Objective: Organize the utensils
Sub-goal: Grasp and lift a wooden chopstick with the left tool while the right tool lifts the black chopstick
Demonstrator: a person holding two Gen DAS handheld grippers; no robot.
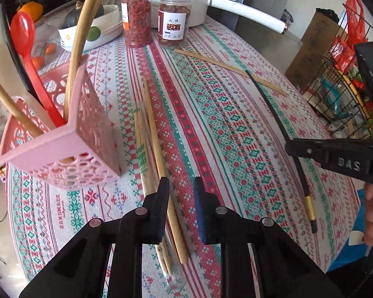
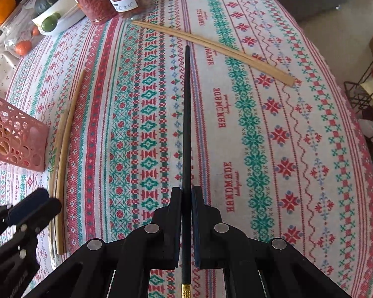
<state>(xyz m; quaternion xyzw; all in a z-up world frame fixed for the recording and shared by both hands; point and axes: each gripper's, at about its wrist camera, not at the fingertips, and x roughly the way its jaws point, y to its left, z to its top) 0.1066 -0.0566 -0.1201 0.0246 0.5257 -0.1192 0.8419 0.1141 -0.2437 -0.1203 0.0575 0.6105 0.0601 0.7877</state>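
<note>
Left gripper point(image 1: 179, 188) hangs w/ jaws apart, nothing between them, just above the bamboo chopsticks point(image 1: 156, 154) lying loose on the cloth point(image 1: 236, 136). Those sticks are pale, thin, bundled side by side, one w/ green print near mid-length. Left of them sits the pink holder point(image 1: 87, 149), perforated, tilted in view, w/ a red spoon point(image 1: 24, 39) and bamboo handles standing in it. Behind: two jars point(image 1: 136, 15) and a white bowl point(image 1: 97, 32). Further right a separate bamboo pair point(image 1: 231, 68) lies diagonal, well apart from the first lot.

Right gripper point(image 2: 186, 193) is clamped on a black chopstick point(image 2: 186, 124), slim, dark, gold band point(image 2: 185, 290) at the butt end, tip pointing away toward the diagonal pair.

Left wrist view alone shows the holder's contents and a wire rack point(image 1: 348, 87) off the table's right edge. Right wrist view alone shows the clamp up close; the holder is only a corner at its left edge.
</note>
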